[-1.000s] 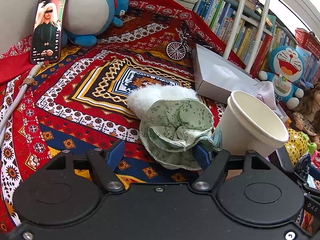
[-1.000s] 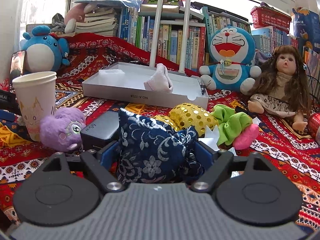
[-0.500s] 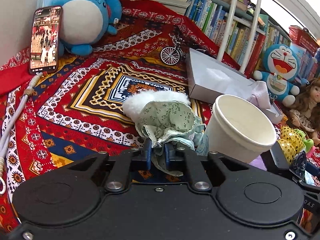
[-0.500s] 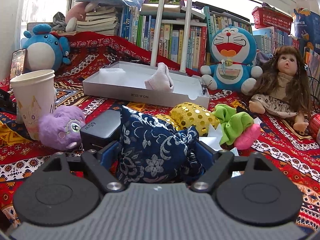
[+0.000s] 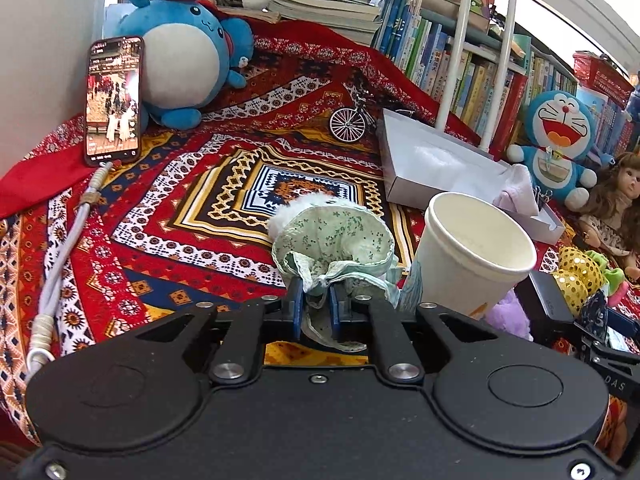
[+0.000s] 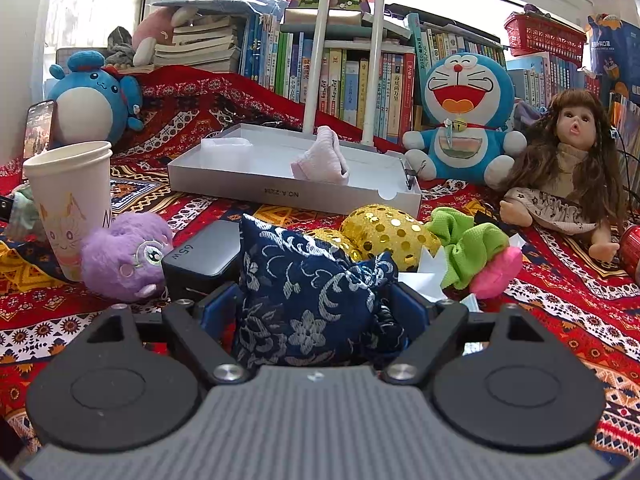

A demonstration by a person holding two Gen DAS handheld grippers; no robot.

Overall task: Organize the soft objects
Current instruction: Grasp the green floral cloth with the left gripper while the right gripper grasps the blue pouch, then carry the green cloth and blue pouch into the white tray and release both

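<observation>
A green floral cloth toy with a white fluffy part hangs bunched in my left gripper. The blue pads pinch its frilled edge, though the jaws are opening slightly. Right beside it stands a white paper cup. A navy brocade pouch stands upright in my right gripper, and the wide-set pads rest against its sides. Behind lies a shallow white box with a pink cloth inside.
Purple plush, black charger, gold sequin piece and green scrunchie crowd the patterned blanket. Doraemon plush, doll, blue plush, phone and toy bicycle line the back.
My left jaws went from wide apart to pinched on the green floral toy, and the gripper has risen a little with it. The right gripper and pouch have not moved.
</observation>
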